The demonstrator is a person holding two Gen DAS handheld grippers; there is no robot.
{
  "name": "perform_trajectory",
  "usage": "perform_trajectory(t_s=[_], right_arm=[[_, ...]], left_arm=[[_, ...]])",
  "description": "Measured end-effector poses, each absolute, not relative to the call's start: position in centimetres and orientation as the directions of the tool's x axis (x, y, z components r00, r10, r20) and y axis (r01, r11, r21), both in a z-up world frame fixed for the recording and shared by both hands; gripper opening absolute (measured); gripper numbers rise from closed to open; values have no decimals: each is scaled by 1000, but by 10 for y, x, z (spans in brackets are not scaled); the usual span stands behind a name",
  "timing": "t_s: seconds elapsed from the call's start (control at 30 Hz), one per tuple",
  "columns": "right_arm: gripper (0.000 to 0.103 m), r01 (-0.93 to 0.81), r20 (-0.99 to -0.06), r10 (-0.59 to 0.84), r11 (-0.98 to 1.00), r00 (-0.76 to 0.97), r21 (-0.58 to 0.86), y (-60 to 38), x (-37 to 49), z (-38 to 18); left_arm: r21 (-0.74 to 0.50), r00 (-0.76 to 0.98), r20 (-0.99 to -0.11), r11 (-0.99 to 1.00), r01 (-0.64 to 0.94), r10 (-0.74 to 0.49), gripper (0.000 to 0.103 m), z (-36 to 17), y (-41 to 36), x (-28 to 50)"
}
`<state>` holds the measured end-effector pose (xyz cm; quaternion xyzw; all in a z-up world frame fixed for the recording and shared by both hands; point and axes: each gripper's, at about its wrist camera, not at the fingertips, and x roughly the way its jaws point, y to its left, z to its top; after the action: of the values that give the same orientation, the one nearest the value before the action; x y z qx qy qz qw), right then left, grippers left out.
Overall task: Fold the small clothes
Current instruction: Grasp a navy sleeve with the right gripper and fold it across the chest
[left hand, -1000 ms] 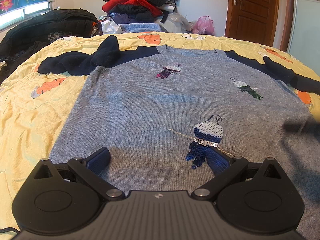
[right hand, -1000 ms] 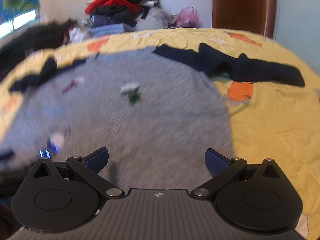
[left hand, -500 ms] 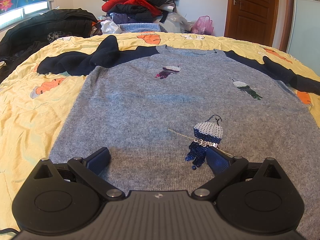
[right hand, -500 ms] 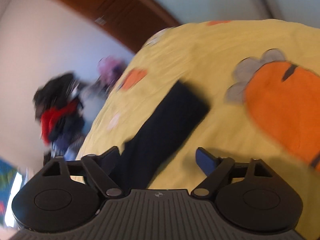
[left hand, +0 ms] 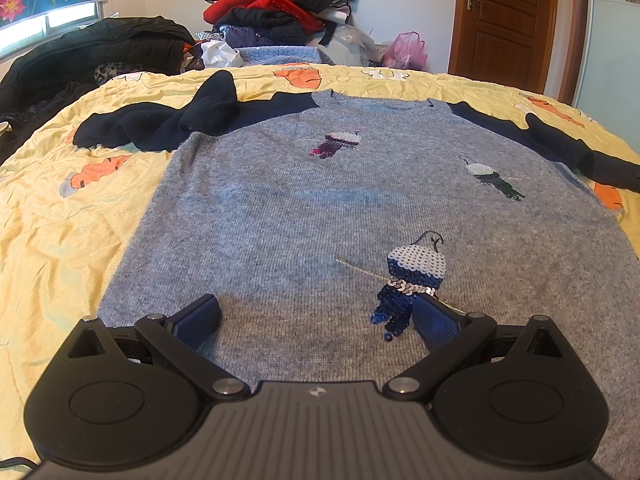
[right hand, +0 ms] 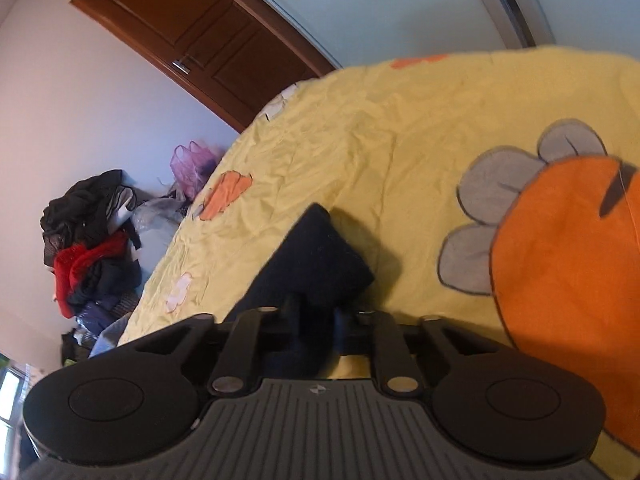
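A grey knit sweater with sequin figures lies flat on the yellow bed, front up. Its left navy sleeve is bunched at the far left; its right navy sleeve stretches to the right. My left gripper is open just above the sweater's lower hem, empty. In the right wrist view my right gripper is shut on the cuff end of the navy sleeve, which lies on the yellow sheet.
The yellow bedspread with orange carrot patches covers the bed. A pile of clothes sits beyond the far edge, a black coat at the far left, a wooden door at the back right.
My right gripper swung from over the sweater to the right sleeve's cuff and closed on it. The left gripper stayed still and open.
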<state>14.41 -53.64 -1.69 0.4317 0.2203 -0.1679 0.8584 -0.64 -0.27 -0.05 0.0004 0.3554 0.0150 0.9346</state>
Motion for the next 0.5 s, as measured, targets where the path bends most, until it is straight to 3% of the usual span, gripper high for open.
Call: perform_trajectory(t_s=[0.17, 0.3, 0.37, 0.5], right_arm=[[18, 377, -418, -113, 680, 901, 629, -502, 141, 32], [18, 112, -316, 65, 853, 946, 510, -409, 142, 82], [18, -29, -316, 194, 888, 929, 458, -353, 147, 90], [18, -175, -414, 359, 891, 836, 419, -258, 169, 61]], left_arm=[[11, 747, -664, 1000, -28, 29, 103, 0, -4, -6], [11, 747, -664, 1000, -28, 28, 103, 0, -4, -6], [10, 747, -664, 1000, -27, 27, 103, 0, -4, -6], [9, 748, -663, 1000, -27, 26, 103, 0, -5, -5]])
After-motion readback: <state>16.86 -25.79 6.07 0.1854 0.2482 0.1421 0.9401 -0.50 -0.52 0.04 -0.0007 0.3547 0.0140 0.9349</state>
